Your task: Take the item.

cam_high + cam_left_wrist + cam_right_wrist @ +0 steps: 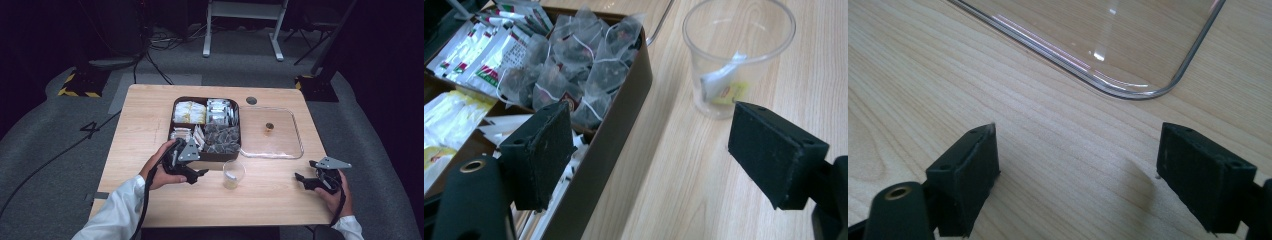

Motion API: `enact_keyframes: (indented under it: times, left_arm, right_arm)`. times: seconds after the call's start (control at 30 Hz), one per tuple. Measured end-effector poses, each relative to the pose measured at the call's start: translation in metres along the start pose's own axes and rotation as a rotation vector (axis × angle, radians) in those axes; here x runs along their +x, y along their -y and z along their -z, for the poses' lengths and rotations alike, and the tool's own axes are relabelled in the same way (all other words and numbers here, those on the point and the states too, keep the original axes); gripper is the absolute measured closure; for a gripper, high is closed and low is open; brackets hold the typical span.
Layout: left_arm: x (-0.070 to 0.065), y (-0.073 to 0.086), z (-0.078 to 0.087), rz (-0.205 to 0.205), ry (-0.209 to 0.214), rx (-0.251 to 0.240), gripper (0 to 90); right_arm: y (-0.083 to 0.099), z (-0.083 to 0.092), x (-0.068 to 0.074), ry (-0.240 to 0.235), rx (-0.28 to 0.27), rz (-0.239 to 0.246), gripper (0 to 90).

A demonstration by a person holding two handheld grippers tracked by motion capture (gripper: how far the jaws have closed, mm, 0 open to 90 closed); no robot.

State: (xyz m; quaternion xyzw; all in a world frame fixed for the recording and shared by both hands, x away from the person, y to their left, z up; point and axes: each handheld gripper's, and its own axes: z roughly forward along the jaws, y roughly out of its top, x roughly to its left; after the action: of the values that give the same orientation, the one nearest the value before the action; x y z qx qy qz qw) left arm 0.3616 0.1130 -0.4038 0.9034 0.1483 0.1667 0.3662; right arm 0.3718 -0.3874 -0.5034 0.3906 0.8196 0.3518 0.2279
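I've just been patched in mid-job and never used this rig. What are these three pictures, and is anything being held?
A person holds a hand-held two-jaw gripper in each hand. The high view looks down on the table; the other two views look along each gripper's own black jaws. On the table stand a brown box of tea bags and sachets, its clear lid beside it, and a plastic cup with a tea bag inside. The left gripper is open near the cup, holding nothing. The right gripper is open over bare wood near the lid's corner.
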Motion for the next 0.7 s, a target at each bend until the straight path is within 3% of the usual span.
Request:
enact_keyframes:
  times: [0.2,0.7]
  left_arm:
    - [0.002,0.012,0.005,0.01,-0.03,0.003,18.5]
    - [0.009,0.05,0.016,0.023,-0.131,0.111,18.1]
  right_arm:
    - [0.0,0.0,0.0,0.0,0.0,0.0,17.3]
    - [0.0,0.0,0.0,0.002,0.0,0.001,17.1]
